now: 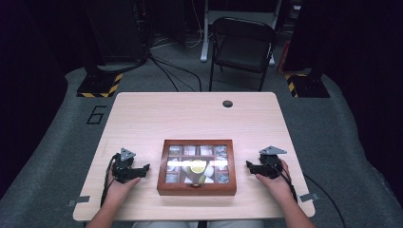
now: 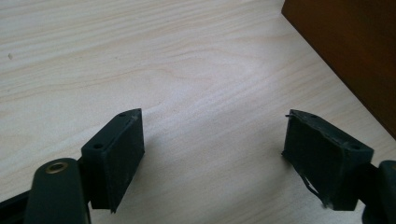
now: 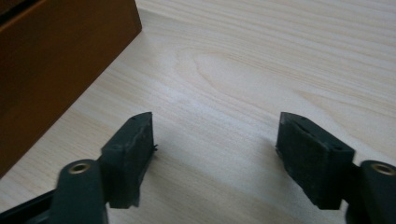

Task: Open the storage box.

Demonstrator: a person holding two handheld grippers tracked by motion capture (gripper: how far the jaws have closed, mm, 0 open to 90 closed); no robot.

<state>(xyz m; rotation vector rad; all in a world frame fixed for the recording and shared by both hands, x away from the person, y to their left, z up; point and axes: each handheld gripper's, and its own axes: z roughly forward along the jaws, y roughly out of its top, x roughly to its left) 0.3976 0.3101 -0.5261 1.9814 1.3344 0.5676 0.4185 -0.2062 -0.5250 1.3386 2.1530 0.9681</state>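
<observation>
One wooden box [image 1: 196, 190], two grippers, one table [image 1: 190, 114], one chair [image 1: 242, 45].

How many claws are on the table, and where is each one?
2. The left claw is left of the wooden box; the right claw is right of it. Both are open, holding nothing.

Glare on the wooden box [image 1: 196, 167] lid washes out its compartments; we can't identify contents. Both gripper views crop it.
</observation>
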